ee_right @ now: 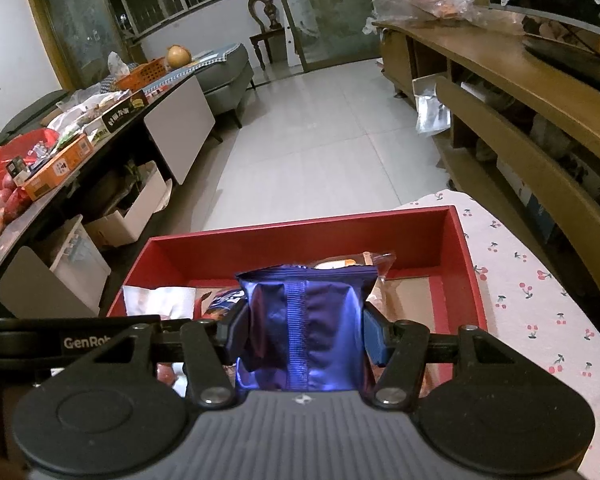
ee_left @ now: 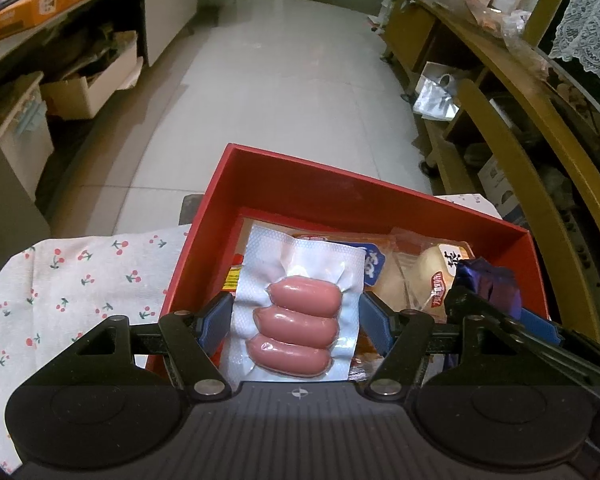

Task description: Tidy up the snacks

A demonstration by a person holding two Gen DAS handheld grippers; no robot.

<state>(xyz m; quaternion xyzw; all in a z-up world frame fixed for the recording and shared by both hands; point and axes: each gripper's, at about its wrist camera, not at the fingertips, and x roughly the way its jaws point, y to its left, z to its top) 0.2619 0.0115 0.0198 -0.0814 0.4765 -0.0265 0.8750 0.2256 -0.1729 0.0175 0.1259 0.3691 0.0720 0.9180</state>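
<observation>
A clear vacuum pack of three pink sausages (ee_left: 300, 312) hangs over the near left part of the red box (ee_left: 340, 184), and my left gripper (ee_left: 296, 318) is shut on its edges with the blue pads. My right gripper (ee_right: 305, 332) is shut on a shiny purple-blue snack packet (ee_right: 306, 320), held upright over the red box (ee_right: 300, 228). In the left wrist view that packet (ee_left: 490, 284) shows at the box's right side. The sausage pack (ee_right: 160, 300) also shows at the left of the right wrist view. Other wrapped snacks lie in the box, among them a pale bun packet (ee_left: 428, 276).
The box stands on a white cherry-print cloth (ee_left: 80, 280) (ee_right: 540, 300). A long low table (ee_right: 100, 128) at the left carries snack boxes, with cardboard boxes (ee_left: 92, 84) under it. A wooden bench (ee_right: 520, 80) runs along the right. Tiled floor (ee_left: 284, 80) lies beyond.
</observation>
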